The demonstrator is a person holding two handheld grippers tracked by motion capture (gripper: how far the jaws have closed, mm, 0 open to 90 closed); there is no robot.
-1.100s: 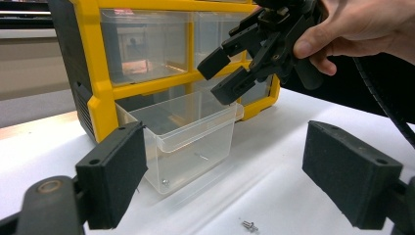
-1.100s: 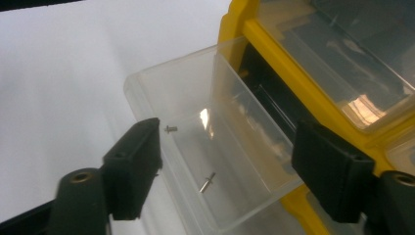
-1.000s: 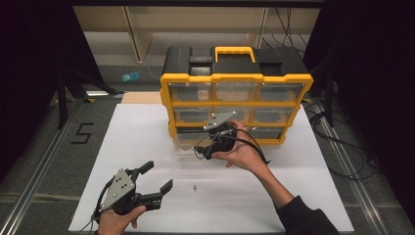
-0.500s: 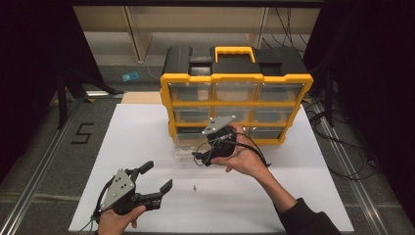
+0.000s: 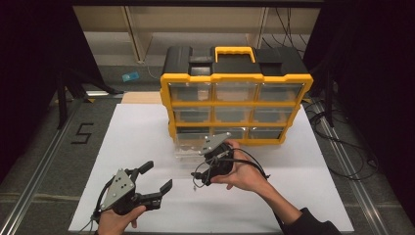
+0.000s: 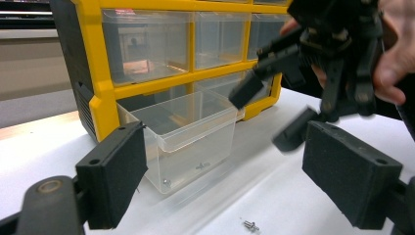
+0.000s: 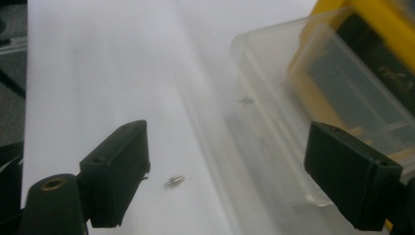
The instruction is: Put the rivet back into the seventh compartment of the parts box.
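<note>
White tabletop (image 5: 147, 132) fills mid-frame, dark floor around it; a yellow-and-black drawer organiser (image 5: 235, 93) stands at upper centre, its clear drawer (image 6: 188, 137) pulled out onto the table in front (a few tiny parts lie inside); a small screw (image 7: 174, 181) lies loose nearby. Left gripper (image 5: 149, 183), lower left, gapes wide and empty; right gripper (image 5: 198, 178), centre, likewise spread, holding nothing.
</note>
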